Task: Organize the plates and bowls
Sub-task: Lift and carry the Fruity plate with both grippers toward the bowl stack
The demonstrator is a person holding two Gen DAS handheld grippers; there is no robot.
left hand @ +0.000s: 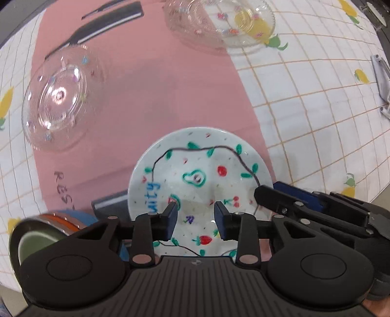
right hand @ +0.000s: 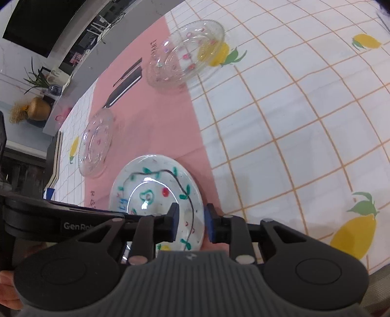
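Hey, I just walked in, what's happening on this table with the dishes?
A person is sorting dishes with handheld tongs in each hand. The right tongs straddle the rim of the painted plate, fingers either side but not visibly closed on it. The left tongs hang open over the same plate. Two clear glass bowls sit apart on the pink mat, not yet stacked.

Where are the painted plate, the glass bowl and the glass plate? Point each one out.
painted plate point(left hand: 195, 168): left wrist view, on its white centre beside the green avocado drawing.
glass bowl point(right hand: 187, 54): right wrist view, on its clear inner wall.
glass plate point(left hand: 58, 97): left wrist view, on its round centre.
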